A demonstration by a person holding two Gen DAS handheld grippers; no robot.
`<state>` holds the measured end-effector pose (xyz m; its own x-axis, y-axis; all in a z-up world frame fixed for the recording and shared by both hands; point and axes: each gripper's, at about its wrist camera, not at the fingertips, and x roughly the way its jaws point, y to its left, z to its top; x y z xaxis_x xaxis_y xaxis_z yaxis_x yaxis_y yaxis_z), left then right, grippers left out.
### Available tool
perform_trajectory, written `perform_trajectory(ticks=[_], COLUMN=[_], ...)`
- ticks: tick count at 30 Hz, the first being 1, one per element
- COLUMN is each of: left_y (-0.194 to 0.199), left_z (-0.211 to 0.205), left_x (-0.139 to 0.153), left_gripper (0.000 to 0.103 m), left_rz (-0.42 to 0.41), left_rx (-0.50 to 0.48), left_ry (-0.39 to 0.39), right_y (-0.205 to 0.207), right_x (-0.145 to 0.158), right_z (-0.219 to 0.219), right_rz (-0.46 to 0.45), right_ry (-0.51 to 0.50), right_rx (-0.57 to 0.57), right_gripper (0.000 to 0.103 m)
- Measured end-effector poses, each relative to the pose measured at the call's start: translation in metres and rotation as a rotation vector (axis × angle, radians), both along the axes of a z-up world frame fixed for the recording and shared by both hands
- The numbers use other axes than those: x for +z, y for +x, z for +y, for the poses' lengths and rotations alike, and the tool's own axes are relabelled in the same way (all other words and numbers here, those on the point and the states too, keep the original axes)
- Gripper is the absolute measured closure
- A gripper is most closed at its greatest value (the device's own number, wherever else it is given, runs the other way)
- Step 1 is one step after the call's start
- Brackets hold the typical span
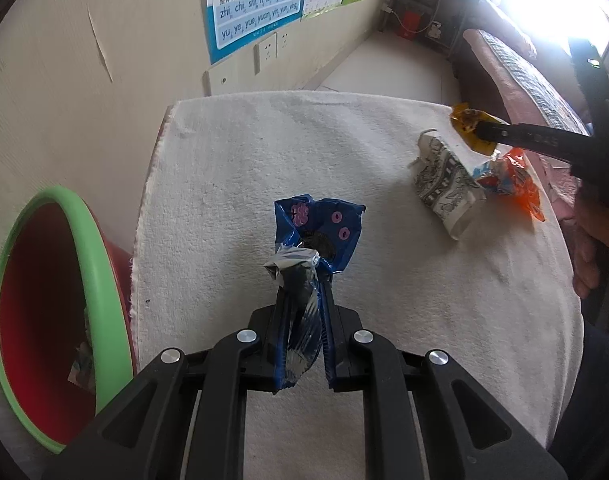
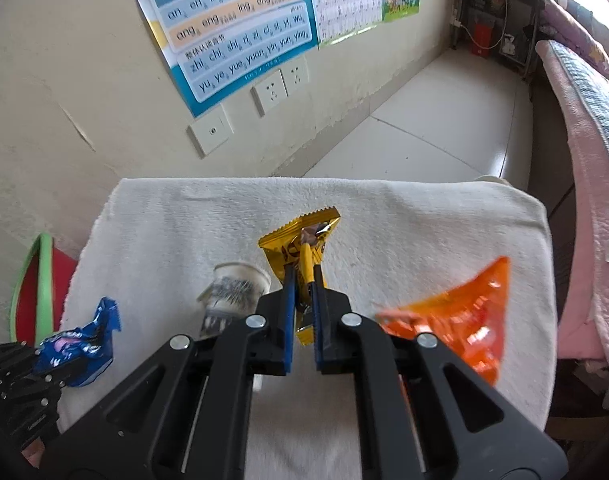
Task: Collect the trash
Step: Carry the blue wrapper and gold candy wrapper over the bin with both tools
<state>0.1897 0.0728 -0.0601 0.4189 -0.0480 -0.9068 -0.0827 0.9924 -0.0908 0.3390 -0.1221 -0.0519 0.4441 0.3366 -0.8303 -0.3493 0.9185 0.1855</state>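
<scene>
My left gripper (image 1: pixel 302 276) is shut on a blue snack wrapper (image 1: pixel 324 232) and holds it above the white towel-covered table (image 1: pixel 232 184). My right gripper (image 2: pixel 303 276) is shut on a yellow wrapper (image 2: pixel 300 240), also held above the table; it also shows in the left wrist view (image 1: pixel 470 126). A crumpled paper cup (image 1: pixel 444 184) lies on its side on the towel, with an orange wrapper (image 1: pixel 516 180) beside it. In the right wrist view the cup (image 2: pixel 232 292) is left of my fingers, the orange wrapper (image 2: pixel 464 316) to the right, and the blue wrapper (image 2: pixel 84 344) at the far left.
A red bin with a green rim (image 1: pixel 44 320) stands on the floor left of the table, with some scraps inside. A wall with posters (image 2: pixel 232 32) and sockets is behind. A pink-covered bed (image 2: pixel 584 160) runs along the right.
</scene>
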Motion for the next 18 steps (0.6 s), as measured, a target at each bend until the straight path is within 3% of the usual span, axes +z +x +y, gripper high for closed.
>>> perform_trajectory(ticks=[18], left_y=[-0.052], left_z=[-0.024], left_x=[0.055], left_gripper=[0.091], left_rz=[-0.092], left_rx=[-0.021], left_ry=[0.002], right_y=[-0.109], right_x=[0.067], right_z=[-0.044], right_rz=[-0.054], right_ry=[0.03], right_rx=[-0.027], right_gripper=[0.095])
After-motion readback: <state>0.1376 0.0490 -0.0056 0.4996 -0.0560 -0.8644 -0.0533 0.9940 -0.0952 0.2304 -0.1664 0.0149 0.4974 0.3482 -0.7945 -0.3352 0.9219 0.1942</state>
